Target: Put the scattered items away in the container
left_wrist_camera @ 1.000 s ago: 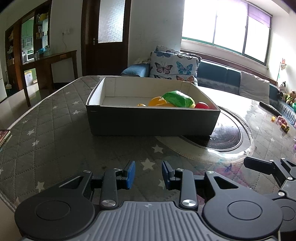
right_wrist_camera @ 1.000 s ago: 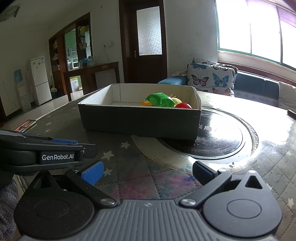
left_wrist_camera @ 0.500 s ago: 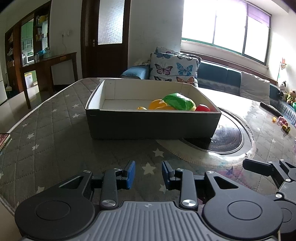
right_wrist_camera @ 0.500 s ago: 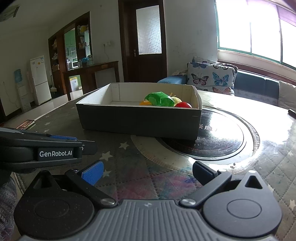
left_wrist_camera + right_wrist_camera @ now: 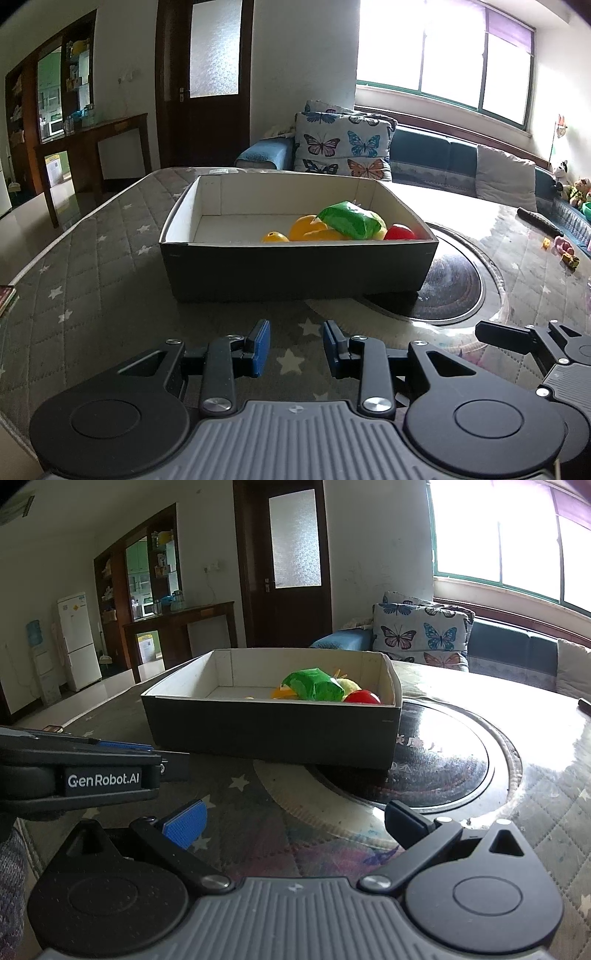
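We hold both grippers low over the table [image 5: 92,258], short of the box [image 5: 295,273], nothing in either. The left gripper [image 5: 295,347] has its blue pads a narrow gap apart, empty. The right gripper [image 5: 295,823] is spread wide, empty too. Both point slightly down at the box, which reads to us as a rest pose: items look already dropped in, and nothing sits on the cloth right before us.

The box sits mid-table, its near right corner overlapping the dark round hotplate [image 5: 443,753]. The toys are bunched in its right half, probably because they went in from that side.

Count in the box, left wrist view:
- one green wrapped piece [image 5: 351,220], on top
- two orange-yellow pieces [image 5: 306,229], possibly three, they overlap
- one red ball [image 5: 400,232]
- one pale yellow-green piece [image 5: 349,684], seen only from the right wrist

Well apart, on the far right of the table: some small bits [image 5: 565,251], too small to count or name. These may be left to tidy.
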Available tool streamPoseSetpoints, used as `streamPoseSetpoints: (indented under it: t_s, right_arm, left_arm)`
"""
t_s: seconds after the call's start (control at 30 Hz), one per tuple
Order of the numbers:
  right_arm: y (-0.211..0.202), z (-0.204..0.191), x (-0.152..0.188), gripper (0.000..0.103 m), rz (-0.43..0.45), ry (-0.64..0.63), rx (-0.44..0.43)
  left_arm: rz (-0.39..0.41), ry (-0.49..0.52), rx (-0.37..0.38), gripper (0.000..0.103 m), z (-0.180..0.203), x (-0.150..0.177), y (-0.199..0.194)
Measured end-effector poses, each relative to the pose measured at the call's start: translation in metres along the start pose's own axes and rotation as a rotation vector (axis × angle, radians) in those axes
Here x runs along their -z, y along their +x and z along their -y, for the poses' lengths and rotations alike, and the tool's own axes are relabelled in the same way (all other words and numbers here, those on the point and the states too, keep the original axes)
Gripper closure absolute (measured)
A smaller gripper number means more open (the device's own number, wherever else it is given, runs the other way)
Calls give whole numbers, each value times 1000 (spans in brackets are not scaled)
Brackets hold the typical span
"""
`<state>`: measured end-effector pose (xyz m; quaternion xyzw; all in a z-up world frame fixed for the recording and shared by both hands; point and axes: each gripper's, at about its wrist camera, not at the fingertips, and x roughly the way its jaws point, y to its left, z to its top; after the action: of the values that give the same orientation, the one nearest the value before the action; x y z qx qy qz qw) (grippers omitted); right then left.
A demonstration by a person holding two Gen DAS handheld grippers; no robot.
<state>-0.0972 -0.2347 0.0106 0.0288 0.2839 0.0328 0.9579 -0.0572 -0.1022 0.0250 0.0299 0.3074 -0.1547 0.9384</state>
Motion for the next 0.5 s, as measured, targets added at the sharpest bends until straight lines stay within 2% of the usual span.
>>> streamPoseSetpoints:
  t_s: [0.5]
  right_arm:
    - [24, 10, -26, 0, -7, 20, 3]
  left_arm:
    - [-6, 22, 1, 69, 0, -27, 22]
